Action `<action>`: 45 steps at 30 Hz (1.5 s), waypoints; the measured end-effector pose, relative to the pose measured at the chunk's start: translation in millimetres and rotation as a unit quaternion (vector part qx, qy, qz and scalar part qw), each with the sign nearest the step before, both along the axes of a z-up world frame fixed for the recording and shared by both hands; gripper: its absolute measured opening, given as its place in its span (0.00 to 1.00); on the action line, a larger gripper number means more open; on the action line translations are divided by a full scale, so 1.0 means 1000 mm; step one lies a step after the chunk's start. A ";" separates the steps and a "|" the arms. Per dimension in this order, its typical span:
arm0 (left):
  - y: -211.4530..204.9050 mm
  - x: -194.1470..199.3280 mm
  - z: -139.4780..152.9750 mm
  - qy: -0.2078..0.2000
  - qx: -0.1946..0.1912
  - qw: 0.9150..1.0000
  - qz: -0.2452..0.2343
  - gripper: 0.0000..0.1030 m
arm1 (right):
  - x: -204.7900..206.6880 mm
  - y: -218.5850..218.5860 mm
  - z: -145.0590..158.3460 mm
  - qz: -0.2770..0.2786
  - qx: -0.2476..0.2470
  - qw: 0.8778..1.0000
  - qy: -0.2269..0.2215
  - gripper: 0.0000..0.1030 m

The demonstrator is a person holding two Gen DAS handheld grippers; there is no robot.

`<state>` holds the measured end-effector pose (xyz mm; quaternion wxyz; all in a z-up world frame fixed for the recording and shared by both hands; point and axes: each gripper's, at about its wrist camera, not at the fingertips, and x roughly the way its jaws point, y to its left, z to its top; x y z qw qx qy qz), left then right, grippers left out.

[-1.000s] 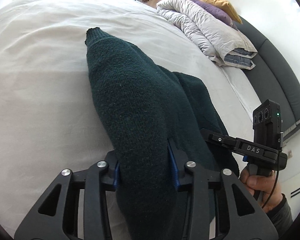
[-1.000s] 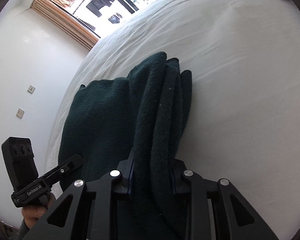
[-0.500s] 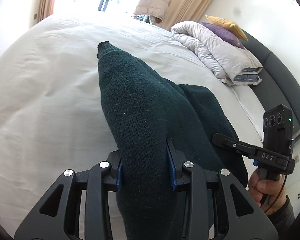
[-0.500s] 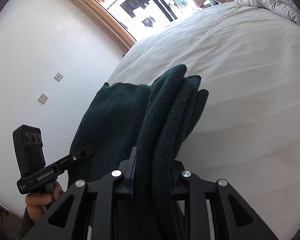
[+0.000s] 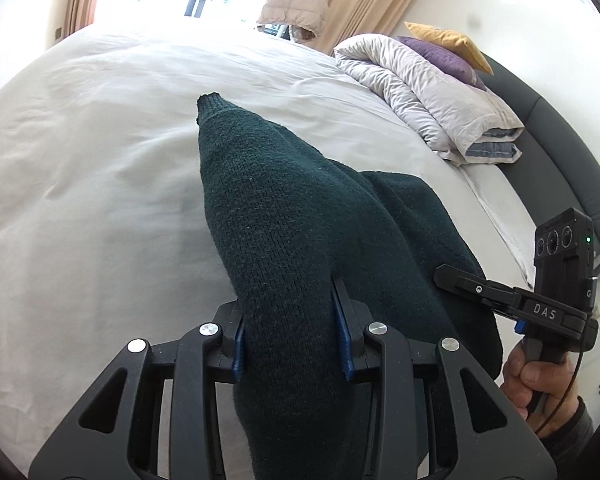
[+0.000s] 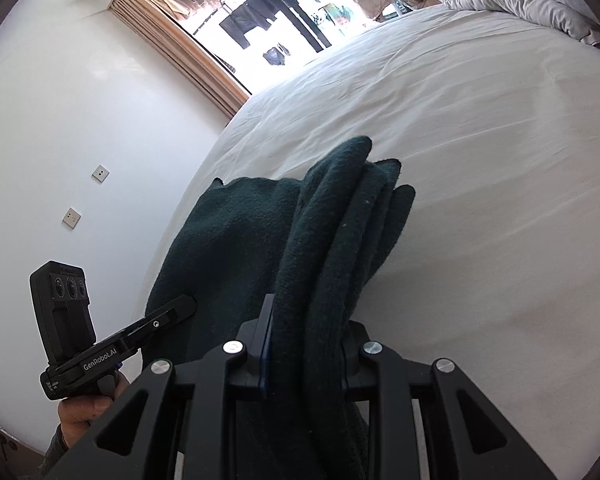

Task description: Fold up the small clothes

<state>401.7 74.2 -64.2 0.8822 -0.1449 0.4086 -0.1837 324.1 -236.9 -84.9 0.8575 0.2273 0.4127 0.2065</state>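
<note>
A dark green knitted sweater (image 5: pixel 284 216) hangs lifted above the white bed (image 5: pixel 80 184). My left gripper (image 5: pixel 290 332) is shut on one thick bunch of it, and a cuffed end points away toward the window. In the right wrist view my right gripper (image 6: pixel 306 344) is shut on a folded, layered edge of the same sweater (image 6: pixel 340 232). The cloth spans between both grippers. Each view shows the other gripper at its side: the right gripper (image 5: pixel 444 270) held by a hand, the left gripper (image 6: pixel 186 304) likewise.
A rumpled duvet (image 5: pixel 420 92) with purple and yellow pillows (image 5: pixel 444 48) lies at the head of the bed by a dark headboard (image 5: pixel 560 152). A window with curtains (image 6: pixel 204 60) lies beyond the bed. A white wall (image 6: pixel 60 120) with sockets stands on the left.
Both grippers have risen and pulled back with the sweater still gripped, so more of the room and window shows above the bed. The grip on the cloth is unchanged.
</note>
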 end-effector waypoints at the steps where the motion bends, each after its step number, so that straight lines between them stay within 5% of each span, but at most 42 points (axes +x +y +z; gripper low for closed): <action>1: -0.007 0.005 -0.002 0.000 0.002 1.000 -0.002 0.31 | 0.003 -0.005 -0.003 -0.004 -0.001 1.000 0.001 0.25; 6: -0.034 0.021 -0.044 0.027 0.022 0.999 -0.001 0.35 | 0.024 -0.016 -0.049 -0.004 -0.006 0.999 0.042 0.27; 10: -0.031 0.008 -0.062 0.000 0.016 1.000 0.014 0.50 | 0.017 -0.036 -0.080 -0.012 0.059 0.998 0.022 0.40; 12: -0.030 0.002 -0.064 -0.007 0.029 0.999 0.024 0.66 | 0.013 -0.043 -0.079 -0.021 0.077 0.997 0.023 0.43; 15: -0.025 -0.004 -0.063 -0.008 0.023 0.999 0.033 0.68 | 0.000 -0.053 -0.059 -0.067 0.032 0.997 0.027 0.58; 18: -0.025 -0.028 -0.055 -0.028 0.065 0.996 0.050 0.68 | -0.029 -0.057 -0.018 -0.120 0.004 0.993 -0.019 0.61; 22: -0.043 -0.062 -0.047 -0.056 0.131 0.989 0.047 0.68 | -0.059 -0.009 0.011 -0.029 0.004 0.997 -0.077 0.61; 25: -0.055 -0.077 -0.059 -0.035 0.164 0.985 0.034 0.68 | -0.059 0.018 -0.021 0.001 -0.060 0.998 -0.021 0.61; 26: -0.053 -0.085 -0.060 -0.033 0.158 0.986 0.036 0.68 | -0.058 0.015 -0.036 -0.007 -0.071 0.997 0.009 0.57; 28: -0.046 -0.100 -0.058 -0.027 0.146 0.988 0.042 0.68 | -0.069 0.004 -0.046 -0.036 -0.078 0.996 0.017 0.20; 29: -0.042 -0.109 -0.054 -0.029 0.145 0.988 0.045 0.68 | -0.079 -0.003 -0.042 -0.050 -0.068 0.996 0.016 0.19; 32: -0.029 -0.146 -0.037 -0.057 0.156 0.984 0.065 0.68 | -0.116 -0.014 -0.016 -0.092 -0.088 0.992 -0.018 0.38; 33: -0.025 -0.162 -0.029 -0.071 0.159 0.982 0.079 0.68 | -0.134 -0.011 -0.001 -0.108 -0.106 0.987 -0.051 0.55; 35: -0.016 -0.199 -0.006 -0.117 0.156 0.976 0.100 0.69 | -0.171 -0.008 0.029 -0.119 -0.128 0.978 -0.116 0.59; 37: -0.014 -0.239 0.019 -0.173 0.168 0.963 0.122 0.80 | -0.207 0.007 0.060 -0.128 -0.163 0.960 -0.188 0.67; 39: -0.013 -0.278 0.045 -0.226 0.183 0.944 0.157 1.00 | -0.242 0.019 0.088 -0.142 -0.184 0.937 -0.260 0.87; 40: -0.012 -0.301 0.061 -0.260 0.184 0.931 0.180 1.00 | -0.263 0.027 0.102 -0.150 -0.193 0.921 -0.303 0.99; 43: -0.009 -0.356 0.103 -0.335 0.175 0.899 0.222 1.00 | -0.305 0.047 0.140 -0.169 -0.226 0.873 -0.398 1.00; 45: -0.009 -0.385 0.128 -0.369 0.172 0.884 0.230 1.00 | -0.320 0.059 0.162 -0.160 -0.237 0.862 -0.419 1.00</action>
